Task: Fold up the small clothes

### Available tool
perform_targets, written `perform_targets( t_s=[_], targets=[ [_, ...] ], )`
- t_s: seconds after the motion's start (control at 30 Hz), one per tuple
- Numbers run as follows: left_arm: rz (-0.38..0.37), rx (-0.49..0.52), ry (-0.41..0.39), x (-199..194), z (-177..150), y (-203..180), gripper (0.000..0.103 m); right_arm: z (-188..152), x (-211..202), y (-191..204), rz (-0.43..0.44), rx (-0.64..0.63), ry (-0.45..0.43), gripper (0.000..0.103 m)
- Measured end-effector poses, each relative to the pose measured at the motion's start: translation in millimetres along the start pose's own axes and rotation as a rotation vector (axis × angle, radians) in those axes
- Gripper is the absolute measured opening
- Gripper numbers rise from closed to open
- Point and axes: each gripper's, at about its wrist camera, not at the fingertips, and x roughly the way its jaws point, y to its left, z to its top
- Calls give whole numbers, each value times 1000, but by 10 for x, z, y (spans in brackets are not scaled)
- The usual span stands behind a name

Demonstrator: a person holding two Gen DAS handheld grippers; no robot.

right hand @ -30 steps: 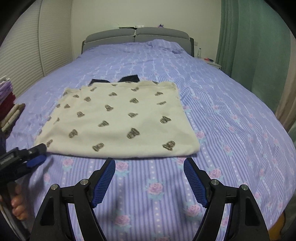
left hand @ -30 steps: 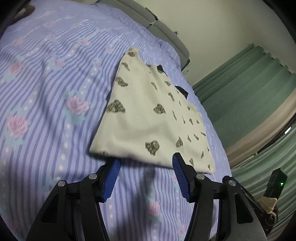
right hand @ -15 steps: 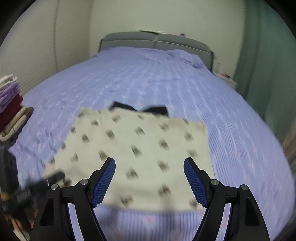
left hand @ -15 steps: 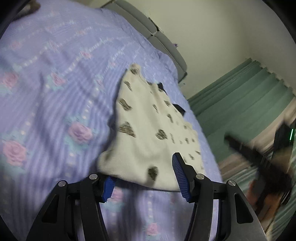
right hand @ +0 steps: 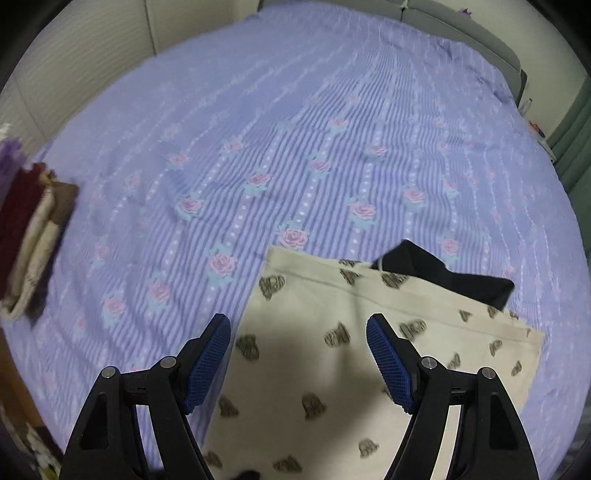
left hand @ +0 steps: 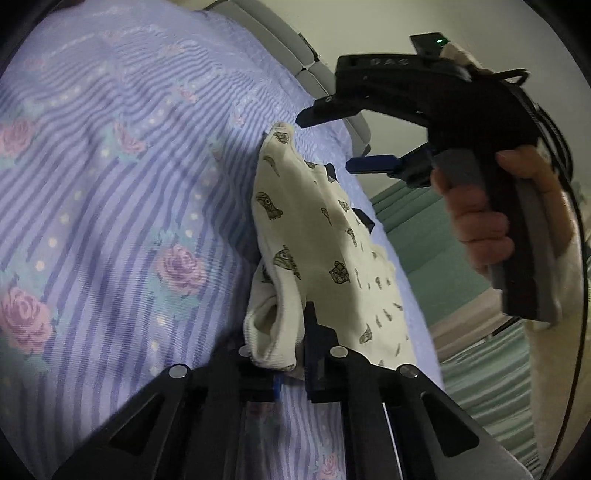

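A cream garment (left hand: 325, 258) with small dark prints lies flat on the purple striped bedsheet (left hand: 110, 184). My left gripper (left hand: 291, 354) is shut on its near corner, and the cloth bunches up between the pads. In the right wrist view the same garment (right hand: 332, 369) lies below my right gripper (right hand: 297, 321), which hangs open over its far left part and points steeply down. Black fabric (right hand: 443, 277) pokes out from under the garment's far edge. In the left wrist view the right gripper (left hand: 324, 143) hovers over the garment's far end, held by a hand (left hand: 476, 229).
A stack of folded clothes (right hand: 26, 236), dark red, cream and brown, sits at the bed's left edge. The grey headboard (right hand: 461, 26) closes the far end. Green curtains (right hand: 576, 122) hang to the right of the bed.
My left gripper slid onto the garment's near corner and shut on it. My right gripper swept from the bed's near edge across the garment to its far side and tipped downward.
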Motion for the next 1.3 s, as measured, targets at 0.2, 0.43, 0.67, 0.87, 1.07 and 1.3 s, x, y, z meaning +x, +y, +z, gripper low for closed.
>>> perform_targets(
  t_s=[0.2, 0.43, 0.67, 0.87, 1.07, 1.3],
  targets=[
    [-25, -70, -1, 30, -3, 59, 16, -53, -68, -30, -24, -12, -17, 76],
    [-111, -95, -10, 124, 89, -54, 51, -538, -443, -590, -121, 22, -110, 76],
    [-64, -83, -12, 306, 122, -212, 45, -1248, -666, -1196, -154, 106, -153, 76],
    [32, -49, 15, 515, 163, -393, 28, -1618, -573, -1435, -101, 146, -168, 58],
    [182, 130, 8, 534, 165, -763, 23, -1673, -402, -1377, 16, 144, -190, 35],
    [287, 403, 22, 611, 228, -1288, 18, -1554, -127, -1419, 159, 151, -210, 14]
  ],
)
